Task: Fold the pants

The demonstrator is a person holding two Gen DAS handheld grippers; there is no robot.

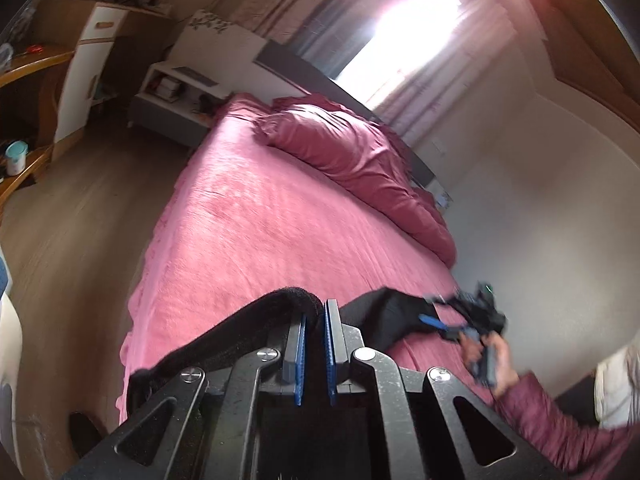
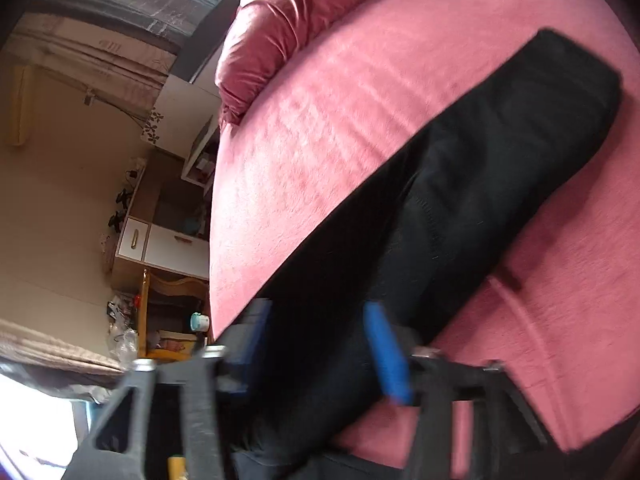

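Currently the left gripper (image 1: 315,316) has its blue pads together on a thick fold of the black pants (image 2: 472,184); fabric is pinched between the pads and drapes off to the left over the gripper body. In the left wrist view the pinched edge sits at the near end of the bed (image 1: 248,216), close to its near left corner.

The right gripper (image 2: 316,328) has its jaws apart. Pants run between the two fingers, but the pads don't press on the cloth: the blue pad (image 2: 388,352) on the right side stands clear of the dark left finger, with fabric lying loose across the gap. The frame is motion-blurred, so pad contact at the very tips is hard to read.

The pants lie as one long black band diagonally across the pink sheet, from the near edge of the bed up toward its far right side, with the far end squared off. They look already doubled lengthwise, legs stacked.

In the left wrist view the right gripper shows blurred at the right edge of the bed, held by a hand (image 1: 496,364) with a maroon quilted sleeve (image 1: 560,428). A maroon duvet (image 1: 348,152) is bunched along the far right side of the bed, well apart from the pants. A window (image 1: 404,28) with curtains is behind the headboard.
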